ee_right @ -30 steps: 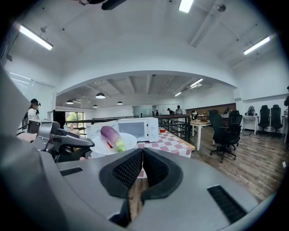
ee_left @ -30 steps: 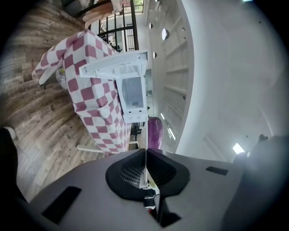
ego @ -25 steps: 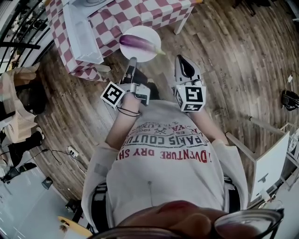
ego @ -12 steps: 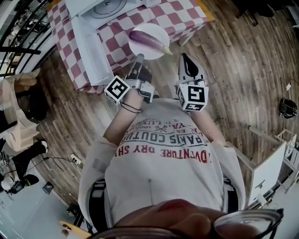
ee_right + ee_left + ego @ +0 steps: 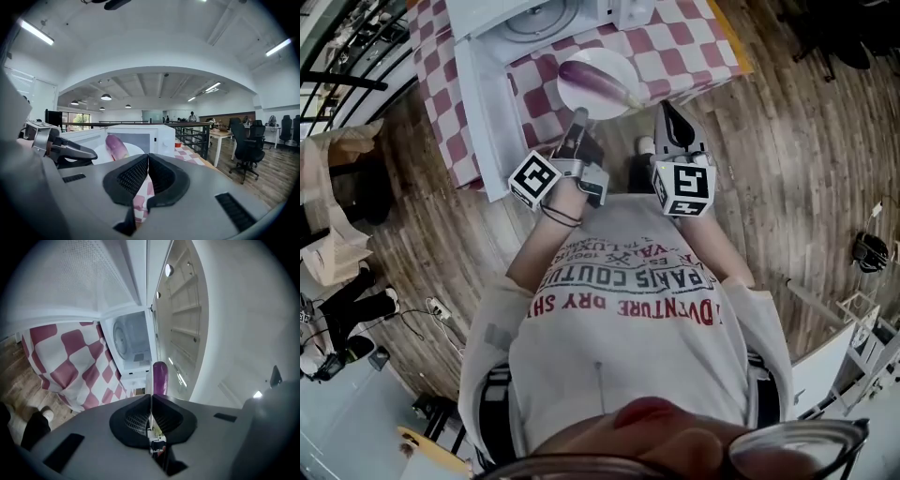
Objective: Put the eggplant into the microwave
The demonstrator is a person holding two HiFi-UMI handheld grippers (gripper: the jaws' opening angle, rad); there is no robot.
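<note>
Although the eggplant point(image 5: 592, 79) rides on a plate point(image 5: 605, 60), it is not yet in the microwave point(image 5: 497, 21). The left tool point(image 5: 579, 118) is clamped tight on the plate's near rim and holds it at upper centre of the head view, by the edge of the checked surface point(image 5: 694, 42) and just right of the open door point(image 5: 483, 112). The right tool point(image 5: 668, 112), lower right of the plate, has its jaws closed on nothing. The cavity looks empty, though little of it shows. Still to do: bring the plate to the opening, slide it in and let go.
</note>
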